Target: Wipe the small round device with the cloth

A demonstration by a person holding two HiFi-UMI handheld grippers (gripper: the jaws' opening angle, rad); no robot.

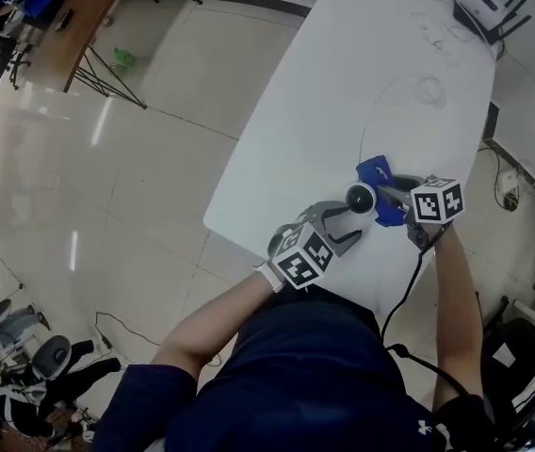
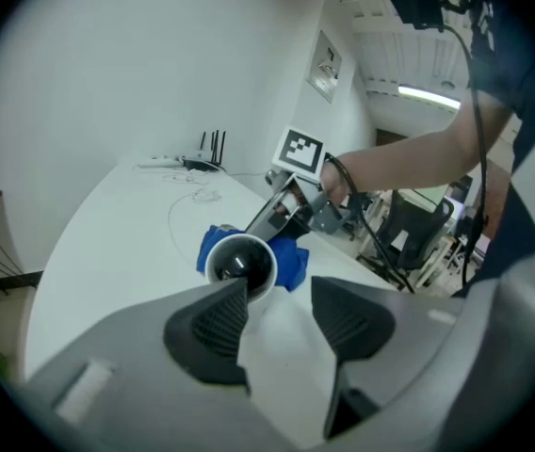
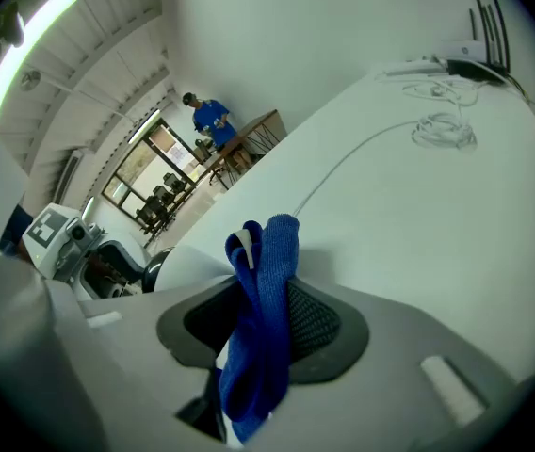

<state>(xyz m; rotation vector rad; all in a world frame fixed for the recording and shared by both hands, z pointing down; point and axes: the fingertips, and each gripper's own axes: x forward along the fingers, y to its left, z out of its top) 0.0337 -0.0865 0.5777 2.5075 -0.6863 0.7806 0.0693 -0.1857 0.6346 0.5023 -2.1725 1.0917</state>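
The small round device [image 1: 361, 198], a black dome in a white ring, sits near the front edge of the white table [image 1: 343, 83]. My left gripper [image 1: 350, 219] reaches it from below; in the left gripper view its left pad [image 2: 213, 323] overlaps the device [image 2: 240, 264] at the rim, and white body shows between the pads. The right gripper [image 1: 392, 199] is shut on a folded blue cloth [image 3: 266, 318]. The cloth [image 1: 377, 171] lies against the device's far right side. In the right gripper view the device [image 3: 159, 269] is just left of the cloth.
A white cable [image 1: 409, 88] loops across the table towards a router with antennas [image 1: 482, 6] at the far right corner. The table's front edge [image 1: 249, 243] runs just below my left gripper. A black cord [image 1: 409, 290] hangs from the right gripper.
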